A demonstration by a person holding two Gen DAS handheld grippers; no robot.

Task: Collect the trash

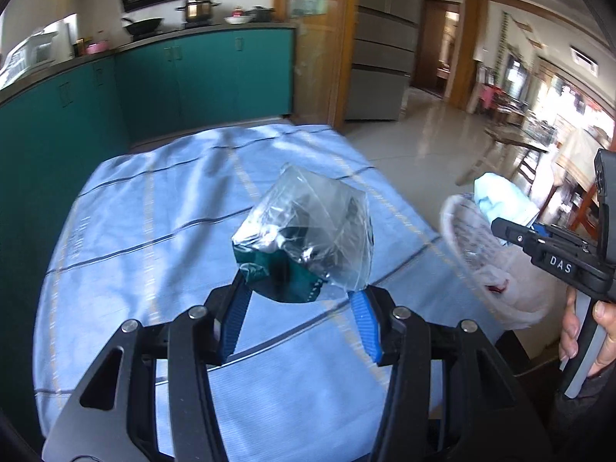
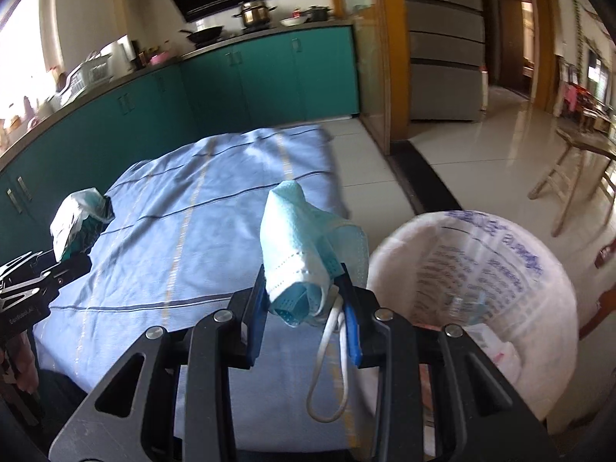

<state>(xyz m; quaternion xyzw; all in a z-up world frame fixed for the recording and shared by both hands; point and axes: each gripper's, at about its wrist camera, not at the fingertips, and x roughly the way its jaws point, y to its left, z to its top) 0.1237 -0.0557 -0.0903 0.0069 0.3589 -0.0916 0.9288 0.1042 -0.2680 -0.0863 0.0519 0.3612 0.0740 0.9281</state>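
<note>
Above blue cloth (image 1: 154, 231) on tabletop, just left of bin: left gripper (image 1: 300, 288) jaws clamped on crumpled wrapper (image 1: 304, 238), clear film with green print. Right gripper (image 2: 304, 304) jaws pinched on folded face mask (image 2: 300, 242), ear loop dangling below, held beside rim of bin with white bag liner (image 2: 500, 254). Both items judged feather-light, soft, crushable. Wrapper film likely slippery; grip at bunched green end. Mask limp; hold at folded body, not loop, which may snag rim.

bin bag (image 2: 500, 269): blurred, print unreadable | bin contents: unclear
</note>
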